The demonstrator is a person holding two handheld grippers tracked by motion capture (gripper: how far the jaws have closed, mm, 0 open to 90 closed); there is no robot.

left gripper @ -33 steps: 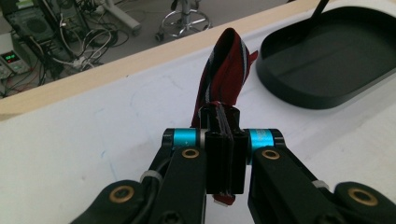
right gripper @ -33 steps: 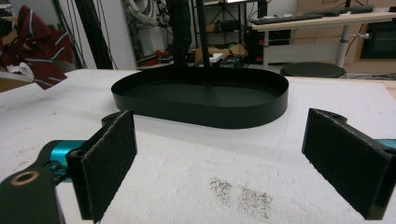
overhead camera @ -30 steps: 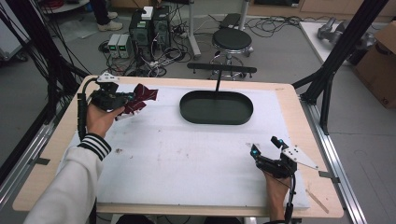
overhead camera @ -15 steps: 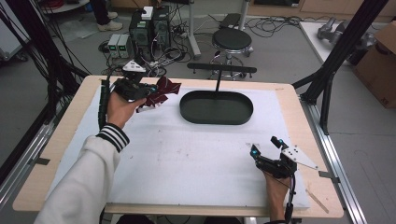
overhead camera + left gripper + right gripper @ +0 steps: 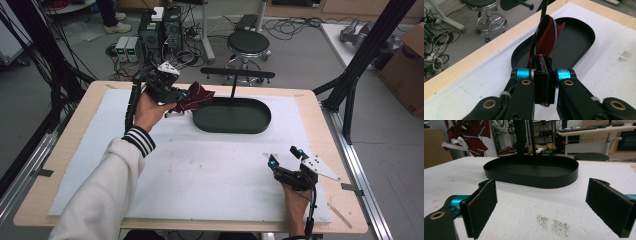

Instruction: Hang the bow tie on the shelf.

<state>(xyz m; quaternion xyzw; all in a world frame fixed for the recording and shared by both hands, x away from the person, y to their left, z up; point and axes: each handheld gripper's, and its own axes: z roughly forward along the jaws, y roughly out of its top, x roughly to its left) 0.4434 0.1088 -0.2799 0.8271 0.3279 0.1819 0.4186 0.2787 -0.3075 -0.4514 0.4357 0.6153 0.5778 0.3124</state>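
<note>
Ahead of the left gripper (image 5: 544, 75), its jaws pinching a red striped cloth (image 5: 545, 32), sits the black oval tray (image 5: 260, 122). Risk, as judged: dangling fabric snags the tray's upright post (image 5: 233, 87), or drapes over the rim. Left forearm extended, gripper level. Right gripper (image 5: 544, 207) spread wide, resting low, well apart.

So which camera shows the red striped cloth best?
The left gripper view: the red striped cloth sits close up, pinched in the shut left claw. The high view shows it small; the right gripper view, distant at the frame's edge.
</note>
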